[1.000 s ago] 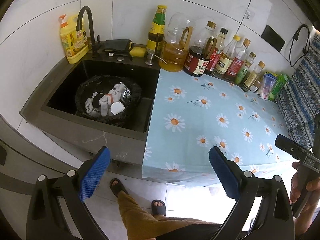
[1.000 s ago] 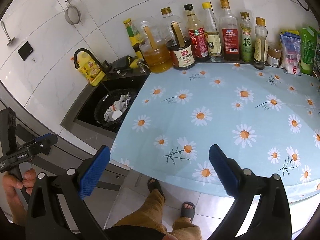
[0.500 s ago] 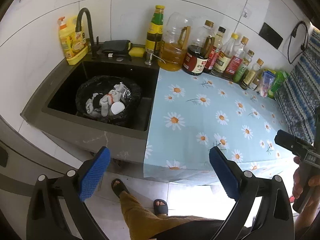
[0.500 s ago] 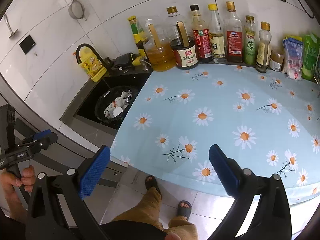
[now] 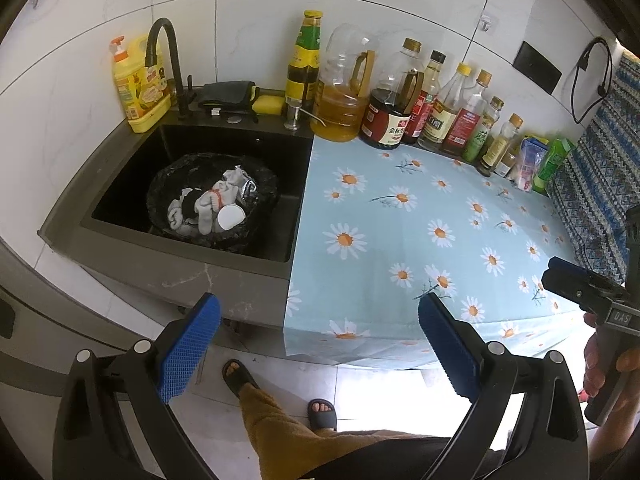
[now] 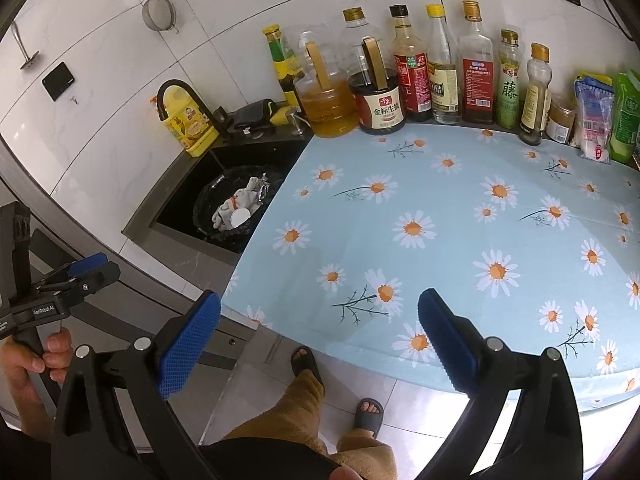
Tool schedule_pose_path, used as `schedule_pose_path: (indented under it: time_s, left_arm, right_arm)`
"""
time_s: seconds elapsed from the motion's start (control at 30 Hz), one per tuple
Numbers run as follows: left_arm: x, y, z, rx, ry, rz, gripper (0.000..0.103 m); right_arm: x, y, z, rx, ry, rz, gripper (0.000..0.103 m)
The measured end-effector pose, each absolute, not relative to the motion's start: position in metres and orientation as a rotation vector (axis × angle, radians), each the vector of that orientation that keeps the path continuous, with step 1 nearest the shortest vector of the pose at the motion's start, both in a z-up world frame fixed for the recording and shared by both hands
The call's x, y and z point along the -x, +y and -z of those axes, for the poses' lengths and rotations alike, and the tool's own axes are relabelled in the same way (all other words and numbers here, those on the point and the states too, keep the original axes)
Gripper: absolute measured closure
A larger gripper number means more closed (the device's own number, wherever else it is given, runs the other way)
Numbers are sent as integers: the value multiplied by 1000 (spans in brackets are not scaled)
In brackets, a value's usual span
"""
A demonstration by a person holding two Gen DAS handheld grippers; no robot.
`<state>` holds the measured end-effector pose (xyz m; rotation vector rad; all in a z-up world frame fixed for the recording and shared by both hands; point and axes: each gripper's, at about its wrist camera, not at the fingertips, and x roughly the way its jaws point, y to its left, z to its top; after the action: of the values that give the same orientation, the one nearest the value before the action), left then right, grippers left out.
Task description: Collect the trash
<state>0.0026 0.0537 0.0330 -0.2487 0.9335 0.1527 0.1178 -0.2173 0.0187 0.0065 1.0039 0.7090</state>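
A black trash bag (image 5: pixel 212 204) sits in the dark sink (image 5: pixel 120 184), holding crumpled white tissues, a white lid and foil. The same trash bag (image 6: pixel 232 208) shows in the right wrist view. My left gripper (image 5: pixel 316 340) is open and empty, held back from the counter's front edge above the floor. My right gripper (image 6: pixel 320 332) is also open and empty, over the front edge of the daisy tablecloth (image 6: pixel 440 240). The right gripper (image 5: pixel 580 292) appears at the right edge of the left wrist view; the left gripper (image 6: pixel 76 276) appears at the left of the right wrist view.
Oil and sauce bottles (image 6: pixel 400 76) line the back wall, with packets (image 6: pixel 600 120) at the far right. A yellow soap bottle (image 5: pixel 136 88), black tap (image 5: pixel 168 64) and sponge (image 5: pixel 268 104) stand behind the sink. A person's legs and sandalled feet (image 5: pixel 280 384) are below.
Both grippers have drawn back and slightly up from the counter, so the sink and cloth look farther away. Both stay open and empty.
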Motion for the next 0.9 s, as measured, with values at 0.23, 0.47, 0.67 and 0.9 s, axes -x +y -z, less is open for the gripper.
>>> schedule_pose_path:
  time_s: [0.23,0.47,0.67,0.9]
  left_arm:
    - [-3,52,-31,233,923,-140,7]
    - [-5,50,-31,249,917,-139,7]
    - [-8,49,-32,243,914,-147,7]
    - [-10,49,-29,269,932,-147,7]
  right_arm:
    - [-118,-218,-18,-8,1007,-704,5]
    - [-122,-222,-16,-12,1012,-698,5]
    - [-126,-225,-12,-21,1023,-695,5]
    - [-128,-225,-11,-27,1027,-693,5]
